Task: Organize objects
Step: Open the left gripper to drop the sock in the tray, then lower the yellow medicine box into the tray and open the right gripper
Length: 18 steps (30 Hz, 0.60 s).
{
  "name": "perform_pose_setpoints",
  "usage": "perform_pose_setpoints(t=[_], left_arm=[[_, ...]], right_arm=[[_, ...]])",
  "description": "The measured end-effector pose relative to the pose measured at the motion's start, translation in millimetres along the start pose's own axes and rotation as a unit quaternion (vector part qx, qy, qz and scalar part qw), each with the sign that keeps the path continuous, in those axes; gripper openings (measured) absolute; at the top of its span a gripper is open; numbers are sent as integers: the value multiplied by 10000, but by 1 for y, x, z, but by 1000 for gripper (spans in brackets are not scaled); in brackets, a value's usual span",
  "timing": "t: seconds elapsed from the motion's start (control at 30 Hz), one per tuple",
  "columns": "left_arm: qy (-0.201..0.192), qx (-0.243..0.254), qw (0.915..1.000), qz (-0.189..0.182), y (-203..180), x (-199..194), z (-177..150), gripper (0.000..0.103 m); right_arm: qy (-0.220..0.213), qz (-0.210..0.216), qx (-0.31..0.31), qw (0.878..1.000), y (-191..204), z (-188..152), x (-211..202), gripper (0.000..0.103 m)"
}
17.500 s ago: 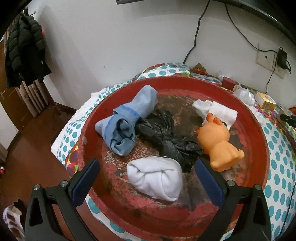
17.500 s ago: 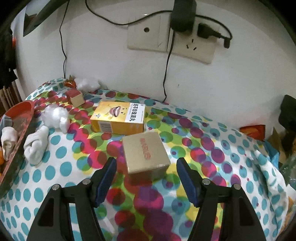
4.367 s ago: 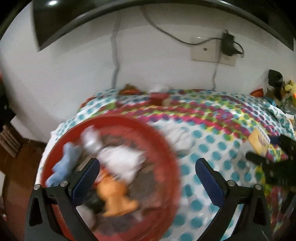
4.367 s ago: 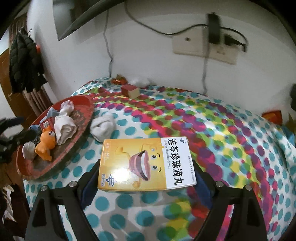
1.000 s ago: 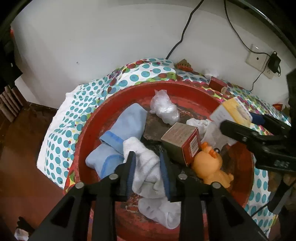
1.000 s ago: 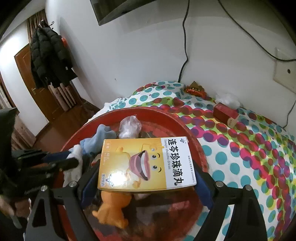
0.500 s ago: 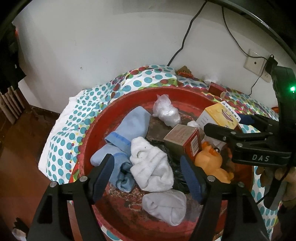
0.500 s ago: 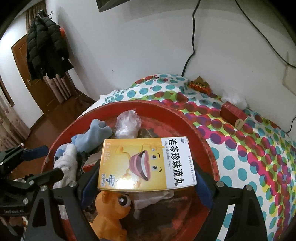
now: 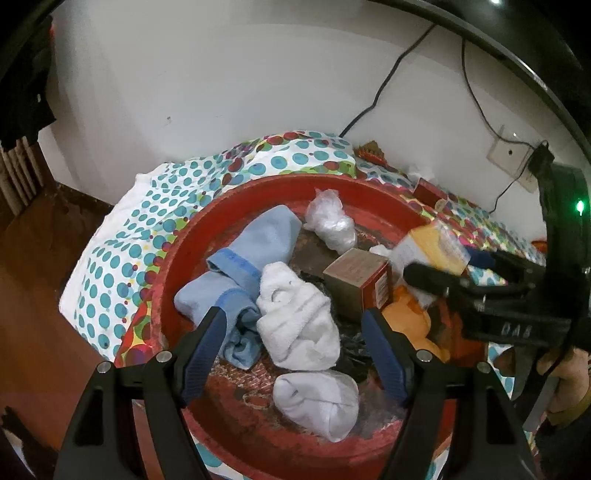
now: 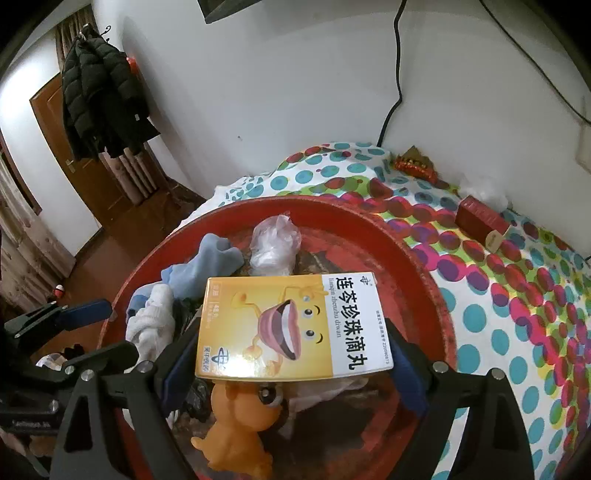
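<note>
Two grippers work over our red tray (image 9: pixel 177 258): the right gripper (image 10: pixel 291 365) clamps the yellow box (image 10: pixel 291 328) above it; the left gripper (image 9: pixel 295 354) hangs spread, fingers released, over a white sock (image 9: pixel 295 321).

A plain white wall (image 10: pixel 295 92) backs the scene, lit evenly and bright. A black cable (image 10: pixel 397 74) runs down it toward the table, and a white socket (image 9: pixel 508 157) with a plug sits on it further along. A dark screen edge (image 10: pixel 225 9) shows at the top. The table wears a cloth (image 10: pixel 517 295) of coloured dots on white. To the side stands a brown wooden door (image 10: pixel 70 155), with a black padded coat (image 10: pixel 99 96) hanging beside it above a ribbed radiator (image 10: pixel 138 177). The floor (image 9: pixel 33 266) is dark brown wood.
</note>
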<state>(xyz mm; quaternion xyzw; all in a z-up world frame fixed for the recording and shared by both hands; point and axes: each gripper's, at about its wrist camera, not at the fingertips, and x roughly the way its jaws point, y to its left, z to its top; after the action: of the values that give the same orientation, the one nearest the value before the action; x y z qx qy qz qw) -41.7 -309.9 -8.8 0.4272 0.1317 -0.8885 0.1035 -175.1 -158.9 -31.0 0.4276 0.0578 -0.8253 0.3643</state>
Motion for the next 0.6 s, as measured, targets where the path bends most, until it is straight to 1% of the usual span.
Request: perform_pose_setpoints(t=[0.07,0.17,0.33,0.4,0.5,0.6], left_arm=[[-9,-25,10000,-8,0,-1,2,73],[-62,65,10000,33,-4,-4,6,73],[-100,99,9999,96,-7,-6,9,78],[-105,104,9997,185,-8,-6,7,82],[-91,90,9993,338,-9,-7,5,84],[-97,60,9987,506,-11,-12,4,85]], right_arm=[[69,67,-107,9999,2,-2,0,93],[40,130,-290,9995,6,-8,-3,93],[-78,206,-379,9990,9,-13,-12,93],[-153,199,-390,9989,8,-13,-19,93],[-190,245,-383,9988,7,-14,-27,93],[-117,191,-357,9991,7,-17,-33,93]])
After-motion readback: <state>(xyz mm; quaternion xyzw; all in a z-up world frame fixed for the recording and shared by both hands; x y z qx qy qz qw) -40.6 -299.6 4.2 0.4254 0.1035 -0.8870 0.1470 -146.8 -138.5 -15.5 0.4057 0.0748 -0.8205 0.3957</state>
